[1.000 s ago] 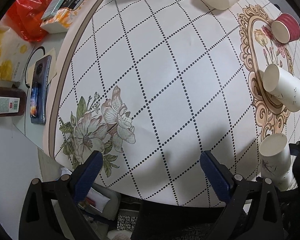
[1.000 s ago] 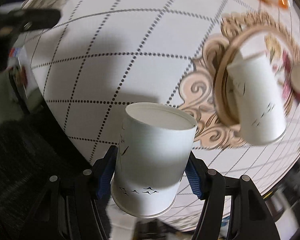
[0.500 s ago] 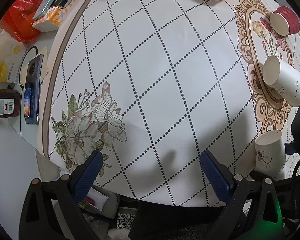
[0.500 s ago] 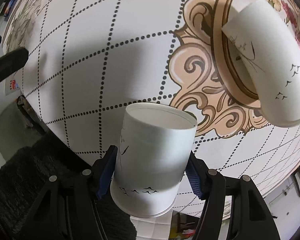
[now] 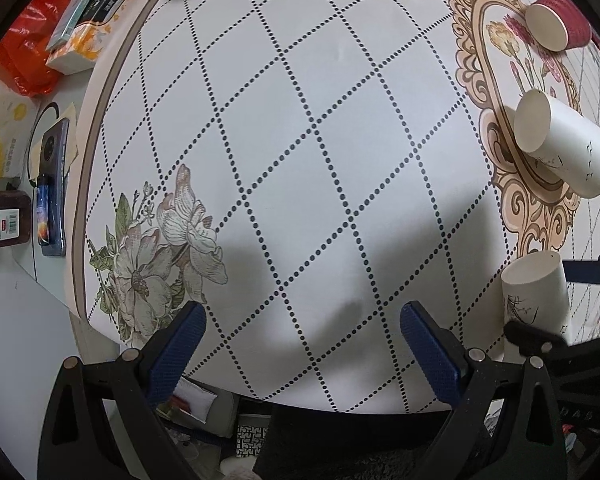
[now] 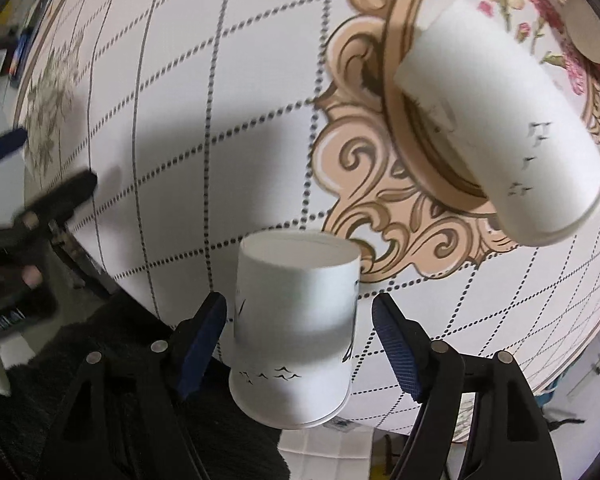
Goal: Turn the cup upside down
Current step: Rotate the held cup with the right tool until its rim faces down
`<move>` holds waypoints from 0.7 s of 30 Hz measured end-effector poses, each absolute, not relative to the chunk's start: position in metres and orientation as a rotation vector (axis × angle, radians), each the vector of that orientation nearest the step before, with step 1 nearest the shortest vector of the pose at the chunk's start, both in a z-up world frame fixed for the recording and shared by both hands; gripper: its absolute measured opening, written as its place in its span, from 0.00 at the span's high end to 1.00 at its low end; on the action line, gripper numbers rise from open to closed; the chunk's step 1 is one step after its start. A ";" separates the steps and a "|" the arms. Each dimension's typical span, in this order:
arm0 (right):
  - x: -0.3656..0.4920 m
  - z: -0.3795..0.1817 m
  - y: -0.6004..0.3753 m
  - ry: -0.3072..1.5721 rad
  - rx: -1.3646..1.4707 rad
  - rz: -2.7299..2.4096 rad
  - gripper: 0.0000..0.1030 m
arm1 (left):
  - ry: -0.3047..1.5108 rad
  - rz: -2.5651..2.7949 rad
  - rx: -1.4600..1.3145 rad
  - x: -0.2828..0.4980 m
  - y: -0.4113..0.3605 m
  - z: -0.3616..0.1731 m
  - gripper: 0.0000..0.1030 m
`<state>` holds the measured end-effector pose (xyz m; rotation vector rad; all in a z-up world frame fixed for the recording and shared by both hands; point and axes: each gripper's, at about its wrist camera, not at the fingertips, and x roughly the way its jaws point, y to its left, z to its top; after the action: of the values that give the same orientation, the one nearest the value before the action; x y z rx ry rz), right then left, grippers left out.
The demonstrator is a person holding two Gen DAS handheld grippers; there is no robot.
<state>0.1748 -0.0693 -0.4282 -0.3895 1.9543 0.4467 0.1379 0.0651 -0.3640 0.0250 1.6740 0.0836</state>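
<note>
Cup [image 5: 534, 294] stands at the table's [image 5: 340, 140] near right edge in the left view; the left gripper [image 5: 300, 338] hangs wide and empty.

In the right view, the right gripper [image 6: 298, 330] has let go, pads just beside it. One bump could knock it off.

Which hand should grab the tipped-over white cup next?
Right. The right gripper is open, with the tipped-over white cup just ahead; the left gripper points at patterned tablecloth, farther from it.

Round table [image 5: 340, 128] ahead of the left gripper, cloth with dotted diamond grid and floral print. Pale side surface [image 5: 28, 288] to its left, cluttered.
</note>
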 end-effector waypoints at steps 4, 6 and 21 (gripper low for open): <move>0.189 -0.424 -0.076 1.941 -0.357 0.414 0.25 | 1.678 0.071 0.032 0.141 0.059 -0.366 0.03; 0.195 -0.425 -0.080 1.937 -0.351 0.404 0.25 | 1.681 0.066 0.035 0.141 0.056 -0.368 0.03; 0.169 -0.377 -0.121 1.673 -0.168 0.341 0.41 | 1.689 0.053 0.061 0.137 0.049 -0.370 0.03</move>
<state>0.1687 -0.1211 -0.3769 -0.1679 1.6732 0.3409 0.1367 0.0486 -0.3704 0.0615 1.6887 0.0527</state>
